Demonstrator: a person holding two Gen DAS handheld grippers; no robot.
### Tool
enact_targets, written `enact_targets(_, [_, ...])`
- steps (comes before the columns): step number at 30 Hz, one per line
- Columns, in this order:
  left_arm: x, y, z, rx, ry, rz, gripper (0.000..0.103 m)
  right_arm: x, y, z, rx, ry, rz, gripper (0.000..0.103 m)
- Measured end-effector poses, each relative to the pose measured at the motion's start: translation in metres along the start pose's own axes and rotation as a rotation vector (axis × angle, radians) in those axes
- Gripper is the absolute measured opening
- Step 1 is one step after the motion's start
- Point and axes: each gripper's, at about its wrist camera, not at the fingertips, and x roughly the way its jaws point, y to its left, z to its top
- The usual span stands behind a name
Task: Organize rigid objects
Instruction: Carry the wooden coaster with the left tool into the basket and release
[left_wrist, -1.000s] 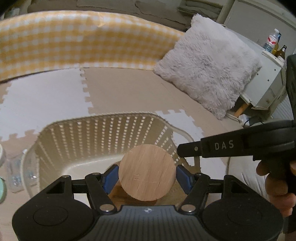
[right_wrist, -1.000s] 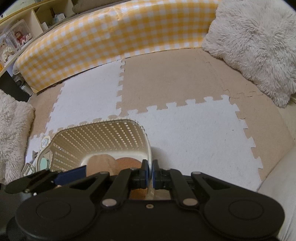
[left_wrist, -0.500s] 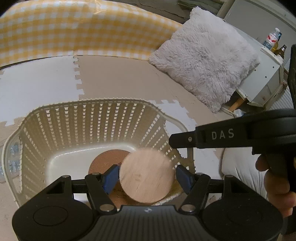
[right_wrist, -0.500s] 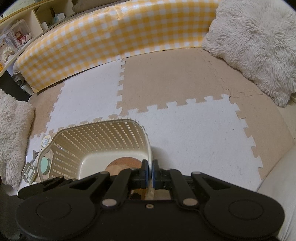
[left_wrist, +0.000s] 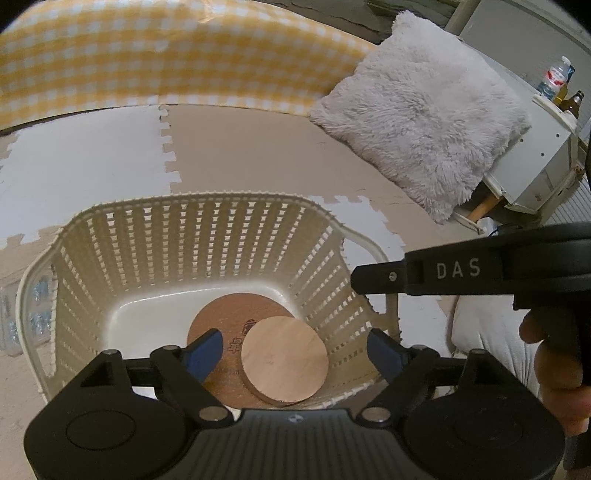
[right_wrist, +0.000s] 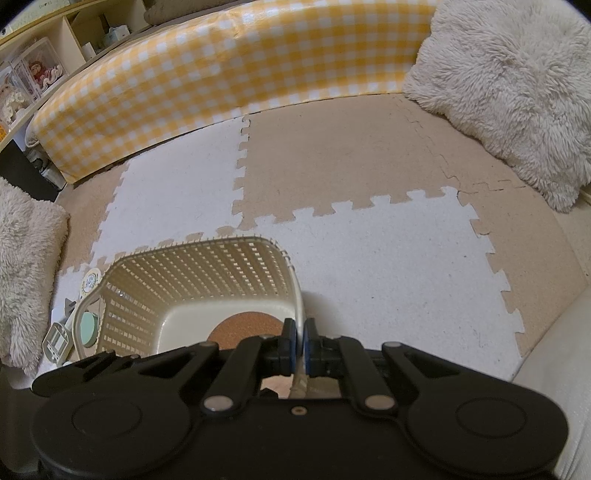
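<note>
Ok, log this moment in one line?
left tool: opening, nothing gripped | light disc: in basket on dark disc | right tool: shut on basket rim

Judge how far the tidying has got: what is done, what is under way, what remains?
Done: the light wooden disc lies in the basket on a darker disc. Under way: the left gripper is opening, clear of it; the right gripper clamps the rim. Left: small items beside the basket.

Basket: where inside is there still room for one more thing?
Bare basket floor lies left and back of the dark round coaster, toward the slatted walls. The near right is crowded: the light wooden disc overlaps the coaster there.
</note>
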Motion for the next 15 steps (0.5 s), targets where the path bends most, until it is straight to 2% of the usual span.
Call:
enact_targets(10, [-0.019,-0.004,0.002,0.039,-0.022,0.006,0.092,0.000,-0.002,0.001,0.015,0.001,0.010,0.005])
enact_targets(15, [-0.037,-0.009,0.001,0.089,-0.050,0.022,0.095,-0.001,-0.003,0.001,0.014,-0.003,0.010,0.005])
